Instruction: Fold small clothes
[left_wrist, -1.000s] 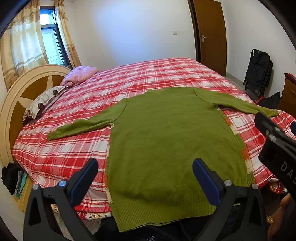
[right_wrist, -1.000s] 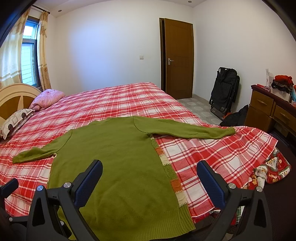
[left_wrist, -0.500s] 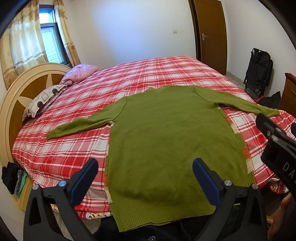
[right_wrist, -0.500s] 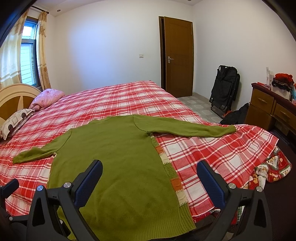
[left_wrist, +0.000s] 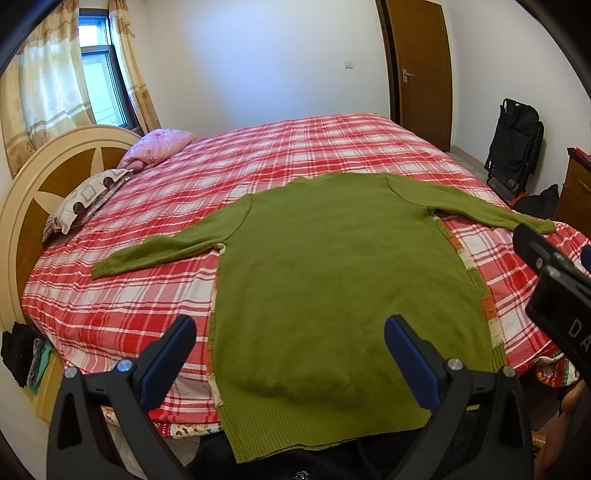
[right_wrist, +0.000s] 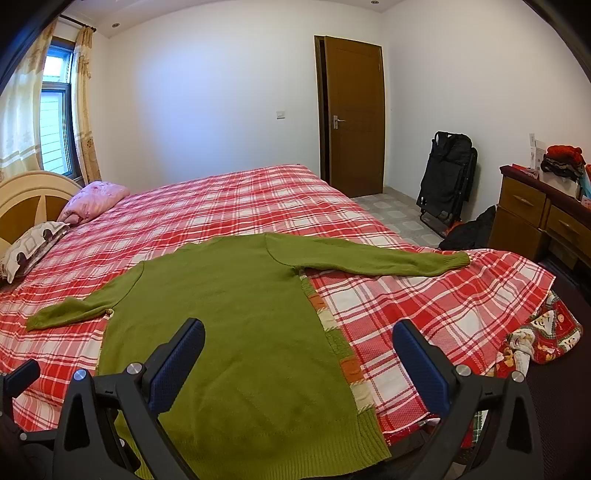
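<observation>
Green knit sweater (left_wrist: 332, 280) spread flat, unfolded, on the bed (left_wrist: 303, 147), plain side up. Both sleeves out sideways, neck toward the bed's far side, ribbed hem at the bed's near edge. Patchwork strip peeks along each side seam.

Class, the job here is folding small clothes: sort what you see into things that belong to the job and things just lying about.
Belongs to the job:
green sweater, spread flat on the bed
left gripper, open
right gripper, open

Just lying about:
pink pillow
patterned pillow
black folded chair
wooden dresser
door
</observation>
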